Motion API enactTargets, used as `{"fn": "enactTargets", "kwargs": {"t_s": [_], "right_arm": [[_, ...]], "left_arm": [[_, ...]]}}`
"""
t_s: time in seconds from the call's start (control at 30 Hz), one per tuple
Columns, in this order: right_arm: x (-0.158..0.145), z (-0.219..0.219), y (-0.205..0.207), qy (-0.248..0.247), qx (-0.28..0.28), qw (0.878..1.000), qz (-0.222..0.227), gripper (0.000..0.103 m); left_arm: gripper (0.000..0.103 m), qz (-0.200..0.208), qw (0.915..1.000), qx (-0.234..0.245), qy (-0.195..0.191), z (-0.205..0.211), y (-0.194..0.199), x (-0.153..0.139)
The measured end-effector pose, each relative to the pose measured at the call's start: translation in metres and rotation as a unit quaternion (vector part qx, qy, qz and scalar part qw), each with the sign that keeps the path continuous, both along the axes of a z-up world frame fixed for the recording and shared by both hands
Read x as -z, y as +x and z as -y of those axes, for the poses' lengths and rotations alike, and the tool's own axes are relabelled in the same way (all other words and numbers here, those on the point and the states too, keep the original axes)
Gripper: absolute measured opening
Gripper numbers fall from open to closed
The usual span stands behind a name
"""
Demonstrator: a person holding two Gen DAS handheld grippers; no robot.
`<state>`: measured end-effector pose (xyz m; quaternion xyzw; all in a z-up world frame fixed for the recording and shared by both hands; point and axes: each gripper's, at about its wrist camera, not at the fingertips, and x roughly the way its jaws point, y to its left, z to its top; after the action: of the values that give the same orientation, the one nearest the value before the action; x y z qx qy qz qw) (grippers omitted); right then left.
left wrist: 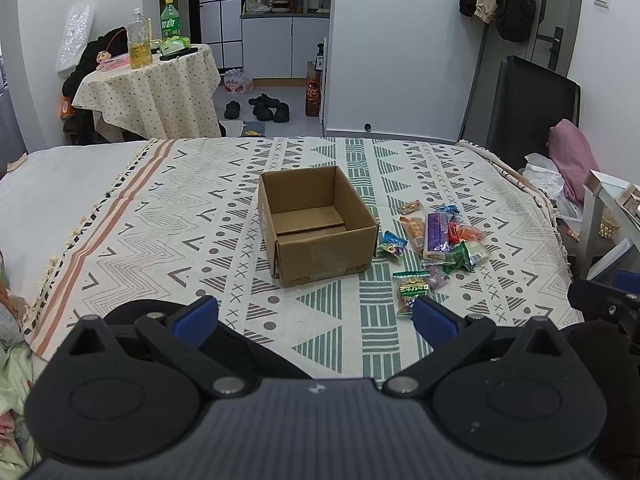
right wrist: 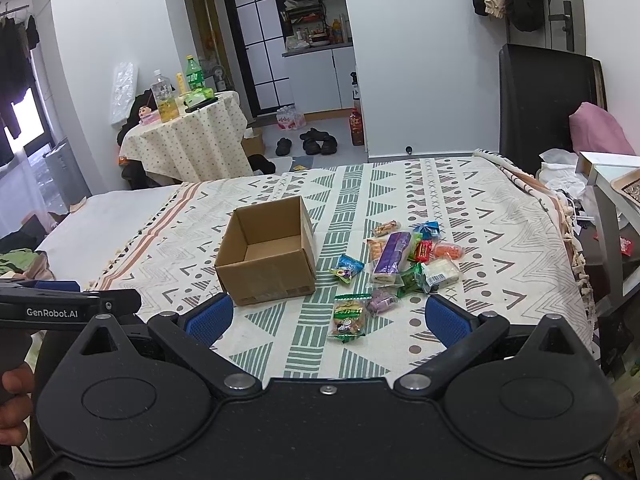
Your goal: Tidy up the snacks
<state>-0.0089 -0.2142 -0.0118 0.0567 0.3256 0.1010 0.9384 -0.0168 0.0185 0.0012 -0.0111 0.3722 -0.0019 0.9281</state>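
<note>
Here, an open cardboard box (left wrist: 316, 224) sits empty in the middle of a patterned bedspread (left wrist: 160, 216), with a scatter of wrapped snacks (left wrist: 438, 240) just beside it at about three o'clock. From the right wrist view the same pile (right wrist: 408, 264) lies to the box's (right wrist: 268, 252) right. Nearest the grippers is a green-topped packet (right wrist: 349, 317) with yellow lettering I cannot make out; in the left wrist view it (left wrist: 410, 290) lies at roughly five o'clock from the box. A long purple packet (right wrist: 391, 258) rests on top of the pile, a small blue sachet (right wrist: 347, 268) lies between it and the box, and a clear pack with a barcode label (right wrist: 440, 274) sits at the pile's right edge.

The left gripper (left wrist: 316, 316) hovers over the near edge of the spread, its blue-padded fingers spread wide with nothing between them. The right gripper (right wrist: 326, 316) is likewise spread wide and empty, the green-topped packet lying just beyond its gap. At nine o'clock in the right wrist view, the side of the other tool reads "GenRobot.AI" (right wrist: 52, 312), and a hand (right wrist: 14, 404) shows beneath it.

Beyond the bed, at eleven o'clock, a draped round table (left wrist: 148, 88) holds a green soda bottle (left wrist: 170, 20) and a bottle of yellow liquid (left wrist: 140, 40).
</note>
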Motion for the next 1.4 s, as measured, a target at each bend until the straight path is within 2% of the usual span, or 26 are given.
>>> {"fn": "enactTargets", "kwargs": {"t_s": [0.43, 0.9, 1.4], "right_arm": [[0.002, 0.003, 0.003, -0.001, 0.0, 1.0, 0.0, 0.103], [0.012, 0.009, 0.026, -0.002, 0.009, 1.0, -0.021, 0.103], [0.042, 0.037, 0.059, 0.007, 0.034, 0.998, -0.056, 0.103]], "left_arm": [[0.103, -0.002, 1.0, 0.008, -0.003, 0.0, 0.007, 0.003], [0.103, -0.018, 0.9996, 0.018, -0.006, 0.012, 0.036, 0.015], [0.103, -0.048, 0.9985, 0.025, -0.005, 0.036, 0.075, 0.039]]}}
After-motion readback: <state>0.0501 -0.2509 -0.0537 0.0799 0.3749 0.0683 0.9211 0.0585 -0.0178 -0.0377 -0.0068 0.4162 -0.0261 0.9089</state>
